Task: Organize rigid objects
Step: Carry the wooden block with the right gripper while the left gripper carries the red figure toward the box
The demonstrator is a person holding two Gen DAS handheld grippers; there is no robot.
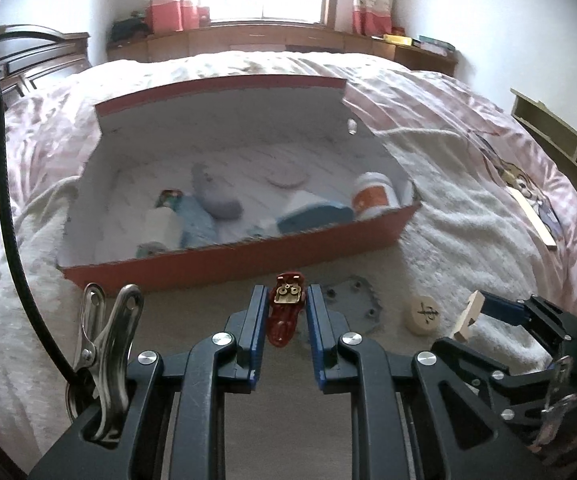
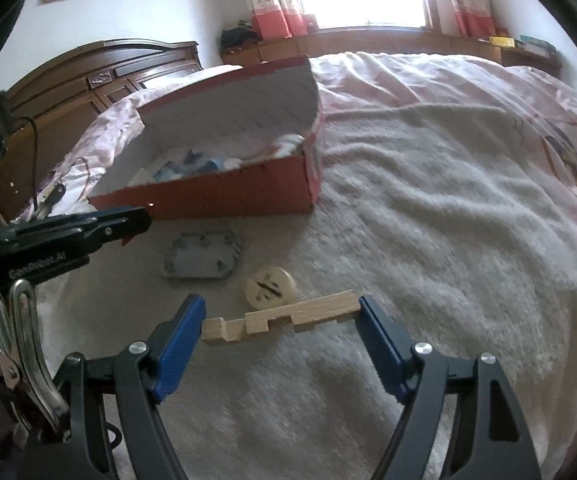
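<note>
Toy car pinched, wood stick bracketed

Your left gripper (image 1: 287,306) clamps the small, stiff red car (image 1: 286,308) at 6 o'clock of the box (image 1: 232,260); your right gripper (image 2: 280,316) touches the light, rigid stick (image 2: 284,316) endwise, so grip midway instead.

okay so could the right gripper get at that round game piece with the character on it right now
Probably not yet: the right gripper has the notched wooden piece spanning its jaws end to end, and the round game piece lies just beyond it on the blanket. Nothing else blocks it.
</note>
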